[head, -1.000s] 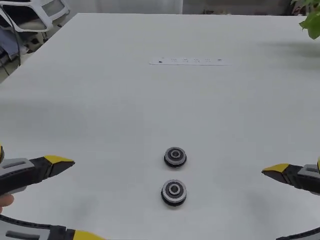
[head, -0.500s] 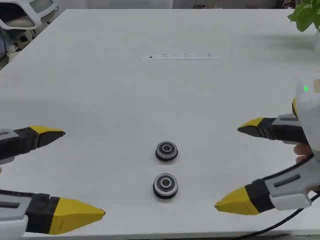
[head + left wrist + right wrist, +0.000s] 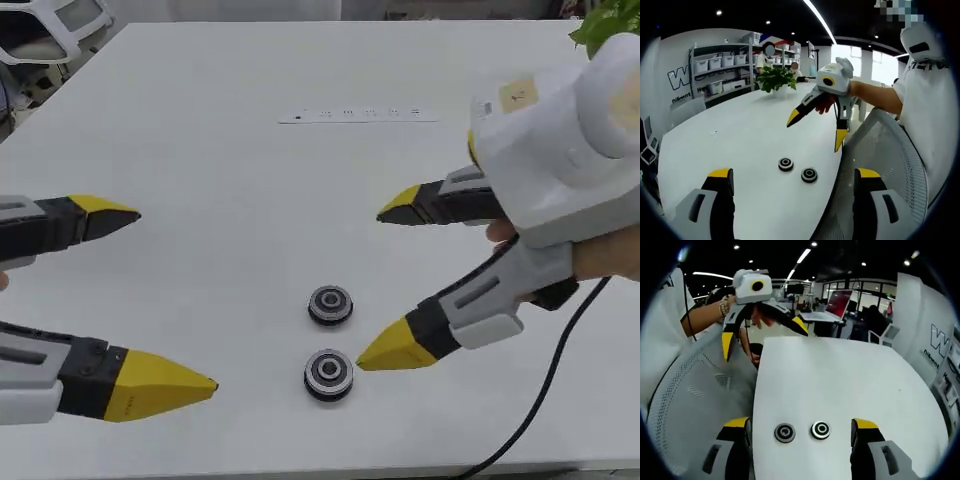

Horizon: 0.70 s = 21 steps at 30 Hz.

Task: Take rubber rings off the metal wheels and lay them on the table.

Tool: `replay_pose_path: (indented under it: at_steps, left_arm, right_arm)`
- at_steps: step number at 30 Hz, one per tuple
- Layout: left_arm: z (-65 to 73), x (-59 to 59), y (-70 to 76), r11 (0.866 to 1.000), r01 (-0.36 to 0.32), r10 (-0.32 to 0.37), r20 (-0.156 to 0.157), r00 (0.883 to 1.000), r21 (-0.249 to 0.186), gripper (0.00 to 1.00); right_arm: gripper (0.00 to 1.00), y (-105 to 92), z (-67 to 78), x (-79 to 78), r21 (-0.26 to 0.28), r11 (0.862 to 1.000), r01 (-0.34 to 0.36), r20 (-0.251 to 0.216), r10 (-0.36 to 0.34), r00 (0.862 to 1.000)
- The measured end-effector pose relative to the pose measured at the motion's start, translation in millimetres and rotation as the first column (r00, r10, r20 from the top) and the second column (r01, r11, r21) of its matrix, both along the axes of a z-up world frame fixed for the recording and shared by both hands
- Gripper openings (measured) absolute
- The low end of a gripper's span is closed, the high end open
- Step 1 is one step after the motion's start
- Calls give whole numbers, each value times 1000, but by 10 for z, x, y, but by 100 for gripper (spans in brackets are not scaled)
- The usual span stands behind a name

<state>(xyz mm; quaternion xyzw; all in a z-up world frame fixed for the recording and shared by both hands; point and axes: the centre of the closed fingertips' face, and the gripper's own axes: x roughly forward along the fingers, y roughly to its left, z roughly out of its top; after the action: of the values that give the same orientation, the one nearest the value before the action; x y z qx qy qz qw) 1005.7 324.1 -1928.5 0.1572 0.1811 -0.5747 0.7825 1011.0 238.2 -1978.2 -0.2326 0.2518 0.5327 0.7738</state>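
Open table [image 3: 250,180] round 2 wheels [image 3: 330,305] — right gripper [image 3: 370,288] close.

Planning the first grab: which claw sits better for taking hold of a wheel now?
The right. The right claw is open with one yellow tip almost at the near wheel; the left claw, also open, hangs farther off to the side.

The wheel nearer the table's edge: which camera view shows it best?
The head view: the near wheel is largest and sharpest there, seen from above and uncovered. The right gripper view shows the wheel smaller, low in the picture. The left gripper view shows it small and at a flat angle.
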Motion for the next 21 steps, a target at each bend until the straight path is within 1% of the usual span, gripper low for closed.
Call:
replay_pose_path:
  at_steps: [1,3,5,7,9,10,11,13,15,16,17,18,19,20,21]
  left_arm:
    - [11,-1,-15,1000,5,-5,3,1000,-1,99]
    - [68,6,-102,999,32,-31,25,999,-7,98]
    - [100,18,-186,998,54,-53,41,998,-20,97]
    - [93,48,-263,997,67,-65,48,997,-35,96]
    - [45,87,-348,995,76,-74,40,996,-63,96]
    - [8,106,-393,994,77,-75,22,997,-78,96]
    - [-22,119,-420,994,77,-76,11,997,-83,95]
    - [-83,155,-483,993,78,-78,5,997,-85,93]
    - [-150,180,-567,993,85,-86,-2,996,-84,92]
    - [-184,172,-598,992,98,-99,-7,995,-77,91]
    - [-229,173,-640,991,113,-113,-7,994,-68,89]
    - [-258,181,-660,991,119,-119,-1,993,-58,87]
    - [-283,190,-680,991,126,-126,7,992,-51,85]
    - [-318,201,-707,990,135,-134,16,991,-41,83]
    - [-340,202,-729,990,138,-137,18,990,-32,82]
  right_arm:
    - [80,29,-20,5,12,1000,-12,7,12,1000]
    - [77,64,-62,-2,47,999,-16,6,16,1000]
    - [76,86,-118,-38,76,997,-20,-6,21,1000]
    - [74,105,-171,-103,97,994,-43,-24,45,999]
    - [70,89,-254,-122,108,993,-45,-44,50,998]
    - [68,70,-304,-110,114,993,-35,-52,41,998]
    - [66,56,-345,-97,114,993,-26,-57,33,998]
    - [60,7,-446,-57,105,994,14,-81,-6,997]
    - [57,-22,-533,-43,97,995,10,-74,-2,997]
    - [54,-34,-569,-32,94,995,13,-73,-7,997]
    - [52,-39,-623,-39,92,996,20,-89,-12,996]
    - [50,-39,-642,-51,91,996,19,-98,-10,995]
    - [48,-37,-691,-78,86,996,22,-120,-11,993]
    - [47,-30,-707,-92,84,996,22,-124,-11,992]
    - [46,-23,-735,-127,77,997,5,-127,5,992]
